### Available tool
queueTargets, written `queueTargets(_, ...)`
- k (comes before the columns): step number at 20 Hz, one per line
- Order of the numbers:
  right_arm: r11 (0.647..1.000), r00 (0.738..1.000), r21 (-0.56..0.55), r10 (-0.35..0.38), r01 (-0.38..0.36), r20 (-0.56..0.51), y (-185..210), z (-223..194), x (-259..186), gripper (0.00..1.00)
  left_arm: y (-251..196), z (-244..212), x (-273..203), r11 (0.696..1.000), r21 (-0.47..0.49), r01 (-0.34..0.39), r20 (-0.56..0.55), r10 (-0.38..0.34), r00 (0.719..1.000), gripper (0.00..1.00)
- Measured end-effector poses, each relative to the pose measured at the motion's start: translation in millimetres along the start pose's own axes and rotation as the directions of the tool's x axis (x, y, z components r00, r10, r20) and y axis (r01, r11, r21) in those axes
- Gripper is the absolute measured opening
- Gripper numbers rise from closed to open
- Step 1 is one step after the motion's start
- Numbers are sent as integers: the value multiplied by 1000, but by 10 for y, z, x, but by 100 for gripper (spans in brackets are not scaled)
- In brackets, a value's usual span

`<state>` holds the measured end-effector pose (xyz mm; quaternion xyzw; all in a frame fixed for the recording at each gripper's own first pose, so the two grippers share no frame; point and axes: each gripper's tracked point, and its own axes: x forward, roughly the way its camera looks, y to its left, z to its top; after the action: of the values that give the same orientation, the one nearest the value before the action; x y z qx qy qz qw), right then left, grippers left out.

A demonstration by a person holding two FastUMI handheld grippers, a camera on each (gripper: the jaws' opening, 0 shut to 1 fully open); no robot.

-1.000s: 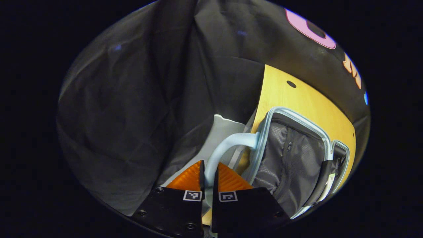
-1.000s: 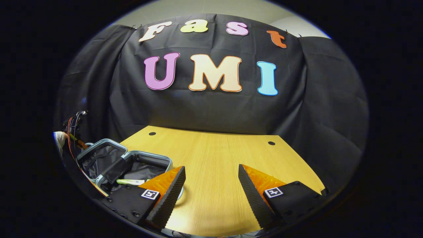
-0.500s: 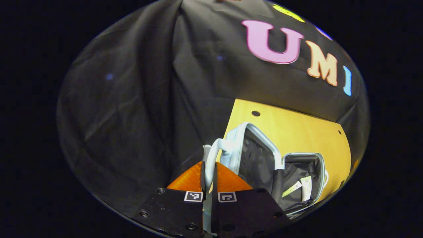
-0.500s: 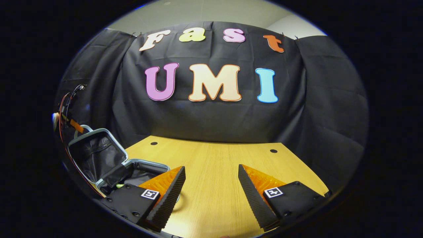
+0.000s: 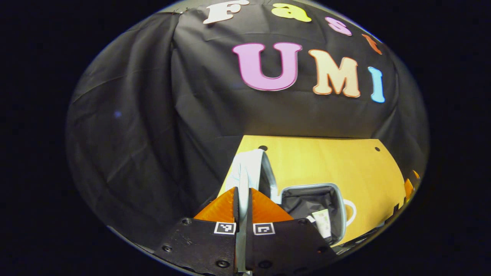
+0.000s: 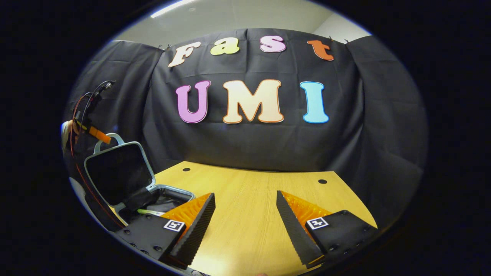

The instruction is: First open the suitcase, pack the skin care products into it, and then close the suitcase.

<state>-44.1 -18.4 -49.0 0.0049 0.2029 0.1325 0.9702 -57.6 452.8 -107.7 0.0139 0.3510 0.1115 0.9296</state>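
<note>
The left gripper has both fingers pinched tight on the pale blue curved handle of the small pale blue hard-shell suitcase, which sits at the left side of the light wooden table. In the right gripper view the same left gripper sits at the top of the handle, a hand behind it, and the dark-lined lid stands nearly upright over the open base. Inside the grey-lined base lies a white skin care tube with a greenish end, seen also in the right gripper view. The right gripper hovers above the bare table to the right of the suitcase, its jaws spread wide with nothing between them.
</note>
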Motion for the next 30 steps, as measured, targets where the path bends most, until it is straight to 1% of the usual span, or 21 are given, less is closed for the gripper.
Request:
queueTargets(3,1000,1000,20,19,-20,17,-100,47,1,99,-474,1,-118,998,34,47,15,-47,999,2)
queueTargets(5,999,1000,26,20,-20,24,-180,69,-7,99,-828,21,-134,994,31,103,26,-104,994,2)
queueTargets(8,999,1000,41,10,-11,23,-326,59,-33,99,-1455,-33,-107,977,35,212,43,-214,976,2)
queueTargets(10,999,1000,46,1,-2,21,-429,64,-61,99,-1749,-137,-81,965,55,257,26,-258,966,2)
queueTargets(12,999,999,37,-16,15,28,-543,97,-104,99,-1974,-257,-51,955,59,291,-2,-291,957,0)
queueTargets(13,999,999,33,-25,24,30,-609,103,-131,99,-2083,-286,-20,949,56,311,-8,-311,950,2)
queueTargets(17,998,997,14,-65,64,32,-849,107,-314,99,-2407,-537,47,935,73,348,-50,-345,937,2)
queueTargets(20,995,994,-1,-99,100,33,-1026,139,-372,99,-2651,-735,131,924,81,375,-89,-368,926,4)
queueTargets(23,992,990,6,-129,129,50,-1106,248,-447,99,-2837,-928,205,917,101,385,-124,-373,920,5)
queueTargets(24,991,989,3,-133,133,61,-1130,289,-476,99,-2883,-944,246,922,111,371,-121,-358,926,7)
queueTargets(25,991,988,-1,-137,137,66,-1152,316,-497,99,-2945,-933,260,925,117,361,-115,-348,930,13)
queueTargets(26,991,988,-4,-136,136,71,-1179,328,-520,99,-2997,-918,248,928,130,350,-96,-339,936,16)
queueTargets(27,991,988,-7,-135,136,78,-1211,341,-534,99,-3059,-891,235,928,136,346,-79,-338,938,45)
queueTargets(29,992,988,3,-124,124,92,-1264,423,-543,99,-3209,-788,193,938,124,324,-17,-324,946,70)
queueTargets(30,993,989,14,-114,114,98,-1302,479,-549,99,-3289,-691,145,946,109,306,35,-312,950,73)
